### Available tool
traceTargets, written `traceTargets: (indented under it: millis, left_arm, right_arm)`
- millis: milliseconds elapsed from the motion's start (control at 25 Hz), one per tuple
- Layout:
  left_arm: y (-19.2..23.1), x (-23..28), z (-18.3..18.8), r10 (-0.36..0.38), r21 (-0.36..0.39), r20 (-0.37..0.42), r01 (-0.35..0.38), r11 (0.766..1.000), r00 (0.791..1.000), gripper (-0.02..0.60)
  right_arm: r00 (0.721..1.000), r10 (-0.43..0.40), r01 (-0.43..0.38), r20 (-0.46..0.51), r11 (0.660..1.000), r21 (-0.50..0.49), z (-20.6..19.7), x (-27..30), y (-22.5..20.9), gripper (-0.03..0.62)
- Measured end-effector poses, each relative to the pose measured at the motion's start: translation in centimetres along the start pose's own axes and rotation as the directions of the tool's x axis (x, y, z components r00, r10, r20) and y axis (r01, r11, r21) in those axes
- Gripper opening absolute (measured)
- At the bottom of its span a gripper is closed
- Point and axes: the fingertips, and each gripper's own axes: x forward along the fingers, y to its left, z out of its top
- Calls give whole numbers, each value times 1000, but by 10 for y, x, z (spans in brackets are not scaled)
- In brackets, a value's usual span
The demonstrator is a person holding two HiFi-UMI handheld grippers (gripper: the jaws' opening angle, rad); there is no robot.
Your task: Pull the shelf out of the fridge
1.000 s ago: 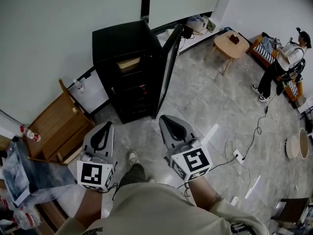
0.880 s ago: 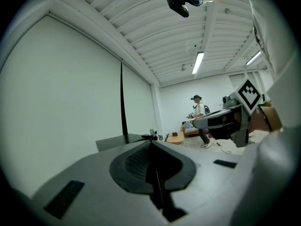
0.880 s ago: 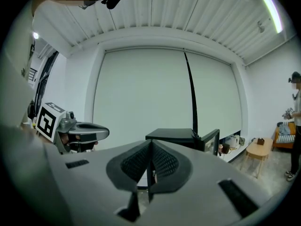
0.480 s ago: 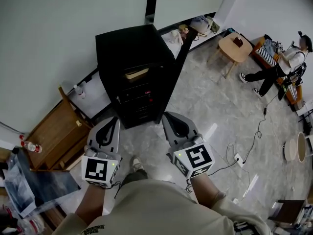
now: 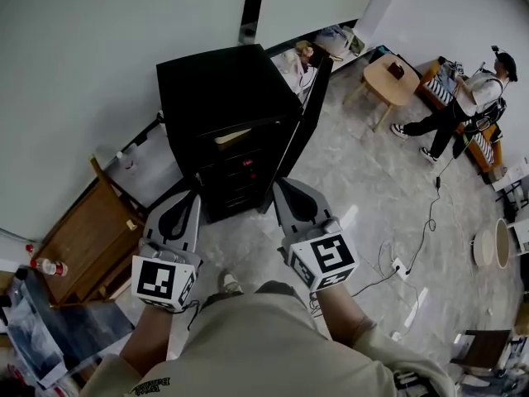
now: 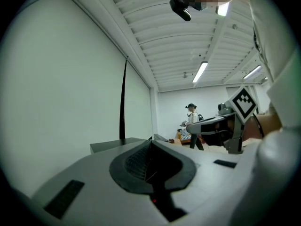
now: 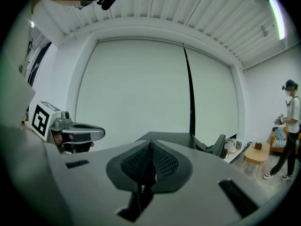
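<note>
Head view, left gripper (image 5: 188,200): jaws together, empty, tips just short of the fridge's front.
Head view, right gripper (image 5: 284,185): closed on nothing, level with the left one.
Head view, fridge (image 5: 223,98): black, straight ahead of both grippers, door (image 5: 311,106) swung open.
Head view, shelf (image 5: 234,136): pale board in the upper opening, beyond and between the tips.
Left gripper view: pads pressed together, fridge top just past them.
Right gripper view: pads meeting, nothing between; door ahead to the right.

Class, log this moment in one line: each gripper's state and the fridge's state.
left gripper: shut, empty | right gripper: shut, empty | fridge: door open, untouched, ahead of both grippers
</note>
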Motion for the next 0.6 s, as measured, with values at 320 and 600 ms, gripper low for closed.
traceTargets:
  millis: [320, 600]
  left_arm:
    - [17, 21, -11, 23, -72, -7, -23, 997, 1000, 8]
    - [16, 48, -21, 51, -143, -4, -51, 988, 999, 8]
  right_arm:
    - [999, -33, 34, -6, 998, 54, -15, 22, -27, -3]
    - [1000, 8, -6, -21, 994, 110, -30, 43, -56, -2]
